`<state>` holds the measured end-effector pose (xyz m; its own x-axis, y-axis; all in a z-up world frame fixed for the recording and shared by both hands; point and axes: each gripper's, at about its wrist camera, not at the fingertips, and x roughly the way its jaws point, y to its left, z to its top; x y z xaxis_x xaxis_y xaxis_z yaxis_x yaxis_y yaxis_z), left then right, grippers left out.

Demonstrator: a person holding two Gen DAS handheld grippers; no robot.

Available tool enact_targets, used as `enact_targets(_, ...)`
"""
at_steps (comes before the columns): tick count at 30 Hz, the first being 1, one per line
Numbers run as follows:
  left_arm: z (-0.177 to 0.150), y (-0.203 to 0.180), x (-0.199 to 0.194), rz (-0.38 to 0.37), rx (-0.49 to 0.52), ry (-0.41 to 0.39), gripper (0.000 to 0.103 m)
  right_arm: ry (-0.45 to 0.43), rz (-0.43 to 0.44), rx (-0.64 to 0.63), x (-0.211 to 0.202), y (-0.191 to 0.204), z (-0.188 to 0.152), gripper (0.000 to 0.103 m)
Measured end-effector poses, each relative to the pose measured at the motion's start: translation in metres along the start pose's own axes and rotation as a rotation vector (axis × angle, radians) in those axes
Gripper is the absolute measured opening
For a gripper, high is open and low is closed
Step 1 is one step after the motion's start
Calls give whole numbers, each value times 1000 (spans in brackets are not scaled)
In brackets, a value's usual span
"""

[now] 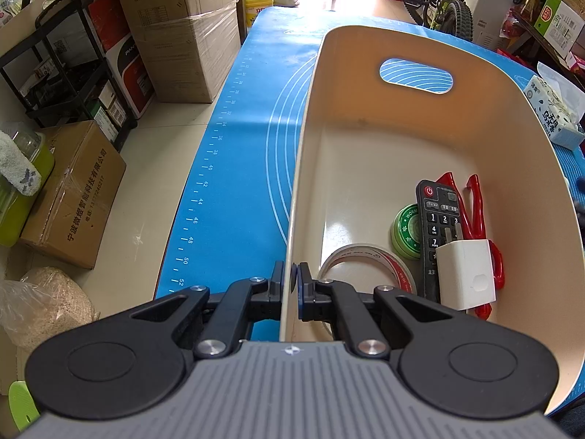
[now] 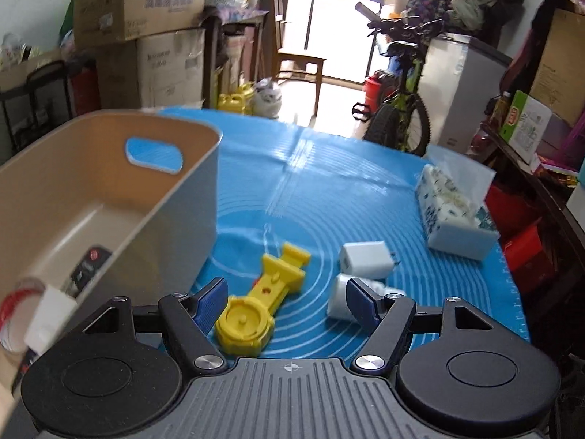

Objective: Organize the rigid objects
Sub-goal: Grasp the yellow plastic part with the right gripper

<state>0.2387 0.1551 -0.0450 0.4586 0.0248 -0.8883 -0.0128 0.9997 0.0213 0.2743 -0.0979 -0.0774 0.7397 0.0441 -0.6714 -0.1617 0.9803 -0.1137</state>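
Our left gripper (image 1: 290, 280) has its fingers clamped on the near wall of the beige bin (image 1: 519, 183), which sits on the blue mat (image 1: 248, 146) covering the surface. Inside lie a tape roll (image 1: 365, 259), green tape (image 1: 404, 228), remote (image 1: 437, 219), red scissors (image 1: 475, 205) and a white charger (image 1: 466, 278). Right of the bin, our right gripper (image 2: 287, 296) hovers, fingers apart, over a yellow plastic tool (image 2: 263, 300); two white chargers (image 2: 363, 258) and a tissue pack (image 2: 453, 212) lie beyond.
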Motion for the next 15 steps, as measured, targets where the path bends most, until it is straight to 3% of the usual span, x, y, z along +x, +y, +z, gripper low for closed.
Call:
enact_targets(7,0,0,0,1,0,0,7,26,82,-80,20,11,-20,76)
enact_targets(15,0,0,0,4,3,1,8,52,90,-99,42,15,-25,73)
